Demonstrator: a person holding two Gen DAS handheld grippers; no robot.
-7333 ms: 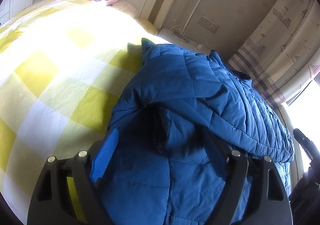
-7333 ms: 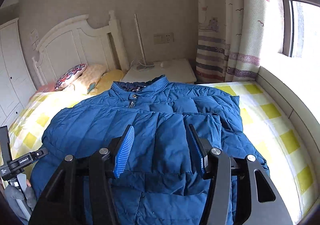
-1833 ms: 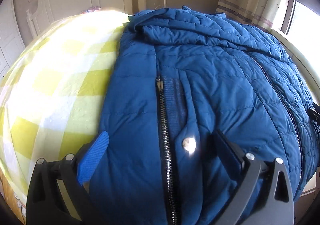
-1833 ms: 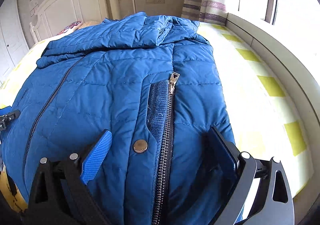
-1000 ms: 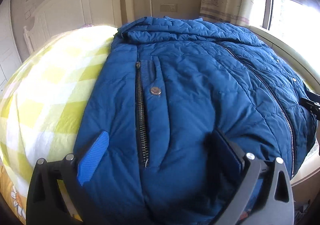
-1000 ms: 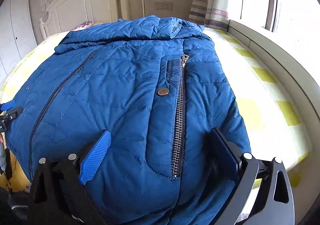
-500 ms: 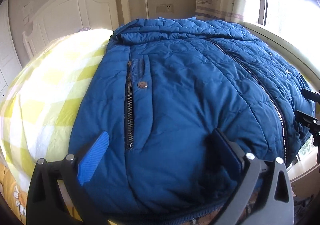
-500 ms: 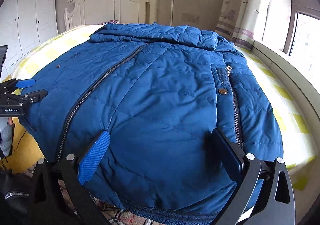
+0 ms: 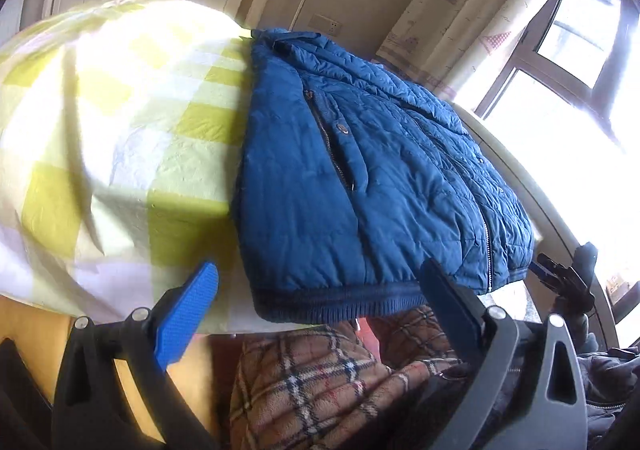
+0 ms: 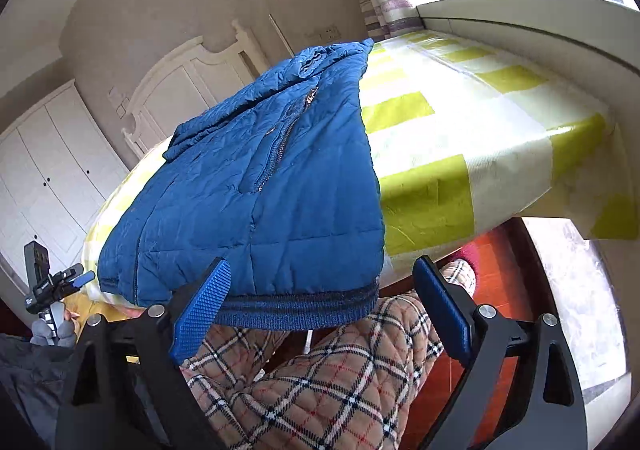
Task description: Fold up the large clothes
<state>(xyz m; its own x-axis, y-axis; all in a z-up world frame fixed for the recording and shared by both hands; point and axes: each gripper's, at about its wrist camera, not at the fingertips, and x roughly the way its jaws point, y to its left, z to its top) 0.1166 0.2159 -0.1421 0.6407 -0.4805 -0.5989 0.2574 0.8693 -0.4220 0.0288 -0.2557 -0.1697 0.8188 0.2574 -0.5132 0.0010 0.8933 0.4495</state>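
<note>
A blue quilted jacket (image 9: 360, 186) lies front up on the yellow-checked bed (image 9: 132, 122), its ribbed hem (image 9: 340, 300) hanging over the near edge. It also shows in the right wrist view (image 10: 260, 190), with the hem (image 10: 296, 308) at the bed edge. My left gripper (image 9: 320, 296) is open and empty, low in front of the hem's left part. My right gripper (image 10: 324, 292) is open and empty, just in front of the hem's right corner. Neither touches the jacket.
The person's plaid trousers (image 10: 320, 382) fill the space below the bed edge. A white headboard (image 10: 188, 90) and wardrobe (image 10: 44, 154) stand at the far end. A curtain (image 9: 472, 10) and window (image 9: 568, 62) lie to the right. The other gripper shows at each view's edge (image 10: 60, 286).
Both grippers have pulled back and dropped from over the jacket to below the bed's near edge. The hem and the plaid trousers have come into view. The jacket lies still.
</note>
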